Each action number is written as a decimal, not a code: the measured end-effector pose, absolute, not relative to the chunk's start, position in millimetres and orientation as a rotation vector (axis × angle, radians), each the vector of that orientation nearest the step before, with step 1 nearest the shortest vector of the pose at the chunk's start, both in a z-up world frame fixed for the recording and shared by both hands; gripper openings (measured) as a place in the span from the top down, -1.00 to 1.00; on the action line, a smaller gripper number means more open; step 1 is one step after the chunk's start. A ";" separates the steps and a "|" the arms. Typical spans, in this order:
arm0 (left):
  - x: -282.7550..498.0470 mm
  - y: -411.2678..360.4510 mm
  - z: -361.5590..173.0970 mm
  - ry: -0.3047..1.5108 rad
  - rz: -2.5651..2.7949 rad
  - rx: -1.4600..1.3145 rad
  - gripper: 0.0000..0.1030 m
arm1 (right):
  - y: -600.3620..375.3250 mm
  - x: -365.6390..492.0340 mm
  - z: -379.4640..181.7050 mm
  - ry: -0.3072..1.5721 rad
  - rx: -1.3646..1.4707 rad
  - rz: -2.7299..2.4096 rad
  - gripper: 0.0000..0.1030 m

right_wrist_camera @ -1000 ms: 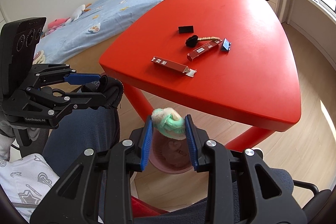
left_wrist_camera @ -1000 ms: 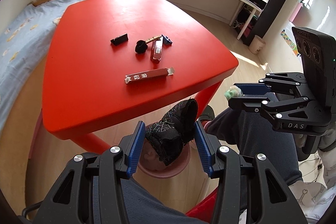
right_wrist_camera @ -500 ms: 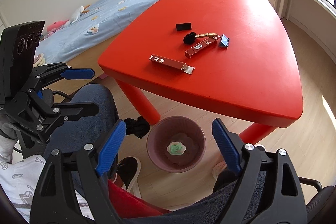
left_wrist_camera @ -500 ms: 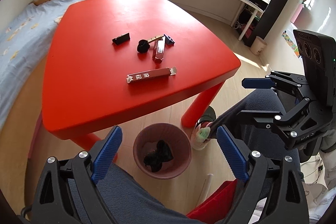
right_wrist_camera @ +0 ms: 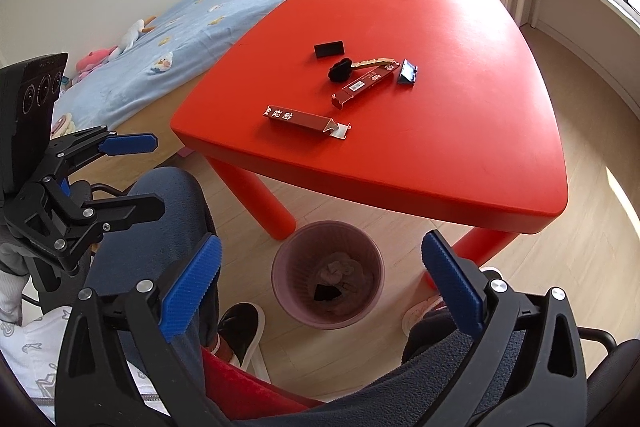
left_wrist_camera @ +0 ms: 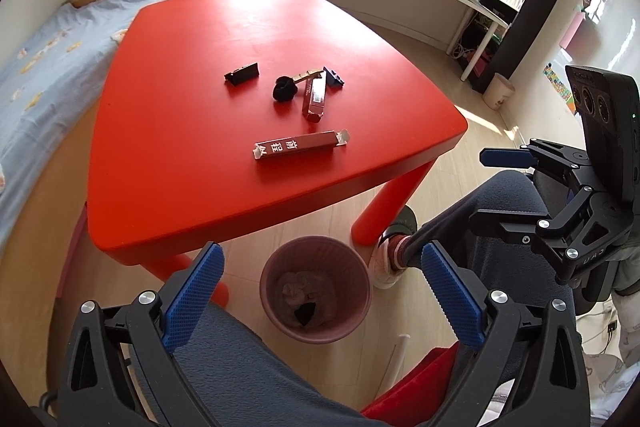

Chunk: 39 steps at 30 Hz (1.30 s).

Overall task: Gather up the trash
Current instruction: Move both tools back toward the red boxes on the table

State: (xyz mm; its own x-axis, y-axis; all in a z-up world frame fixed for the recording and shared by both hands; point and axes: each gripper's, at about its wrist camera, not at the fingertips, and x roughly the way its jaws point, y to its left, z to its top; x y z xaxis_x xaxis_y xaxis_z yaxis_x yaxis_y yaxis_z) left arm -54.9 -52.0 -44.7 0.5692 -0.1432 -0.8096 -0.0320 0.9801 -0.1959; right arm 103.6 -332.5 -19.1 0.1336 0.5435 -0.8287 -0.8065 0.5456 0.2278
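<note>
Both grippers, the left gripper [left_wrist_camera: 318, 291] and the right gripper [right_wrist_camera: 320, 285], are hanging spread wide and empty over the pink bin [left_wrist_camera: 316, 289], their jaws having just been opening. Crumpled trash is lying inside it. Across the red table [left_wrist_camera: 180, 147], left to right, a black clip [left_wrist_camera: 241, 73], a black wad [left_wrist_camera: 285, 88], two red cartons [left_wrist_camera: 300, 145] and a blue piece [left_wrist_camera: 333, 77] are waiting for collection.
</note>
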 end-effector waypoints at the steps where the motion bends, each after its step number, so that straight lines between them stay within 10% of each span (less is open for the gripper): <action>1: -54.9 -52.1 -44.7 0.964 -0.067 -0.198 -0.85 | -333.3 103.5 -19.0 1.042 -0.302 0.999 -0.91; 39: 14.2 -29.3 -46.6 0.943 -0.227 -0.045 -0.85 | -268.5 191.2 -13.7 1.119 -0.180 0.870 -0.92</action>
State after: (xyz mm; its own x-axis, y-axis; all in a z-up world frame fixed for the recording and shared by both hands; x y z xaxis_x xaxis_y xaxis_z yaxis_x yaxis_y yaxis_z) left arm 14.2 -29.3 -46.6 0.5652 -0.2125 -0.7971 0.1730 0.9753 -0.1372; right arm 191.2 -268.5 -13.7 0.1553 0.5183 -0.8410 -0.6874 0.6681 0.2848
